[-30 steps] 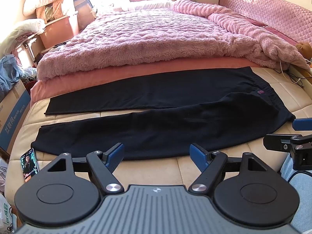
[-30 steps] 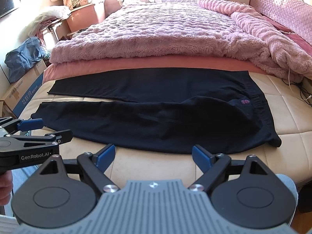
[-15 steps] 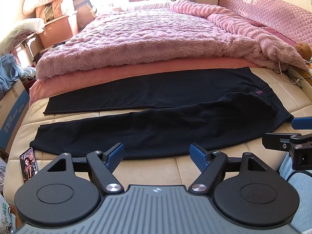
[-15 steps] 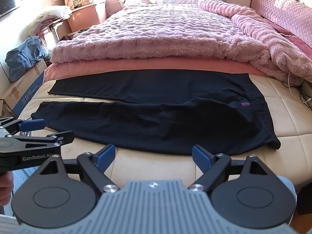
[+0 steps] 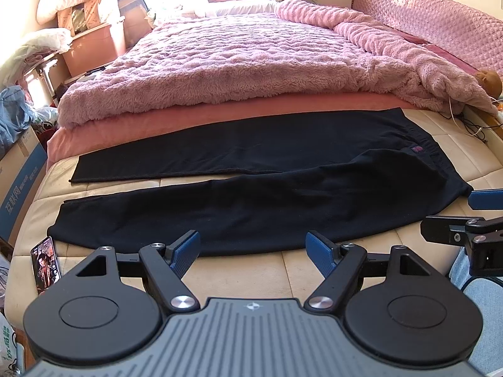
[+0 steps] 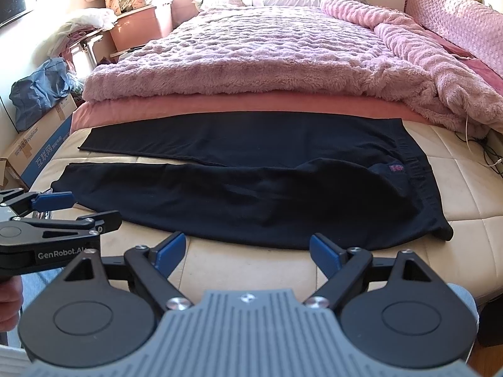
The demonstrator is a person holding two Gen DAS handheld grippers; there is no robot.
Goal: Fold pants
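A: Left wrist view first. Black pants [image 5: 251, 194] spread flat across the near end of the cream mattress [image 5: 465, 160], legs running left, waistband at right beside a small pink label [image 5: 417, 149]. Left gripper [image 5: 253, 248] hovering before the near leg's edge, blue pads wide apart, holding nothing. Phone [image 5: 45, 264] lying at the near left corner (worth avoiding).

B: And handling?

A: Probably soft, limp knit, light, prone to sagging and dragging. Best pinched at the hem corner and the waistband corner, then lifted together.

B: Right wrist view?

A: Same pants [image 6: 251, 188], legs slightly parted in a narrow V, near leg faintly wrinkled, far leg lying below the pink fluffy blanket [image 6: 267, 62]. Right gripper [image 6: 248, 251] likewise spread and empty, short of the cloth. No fold yet made.
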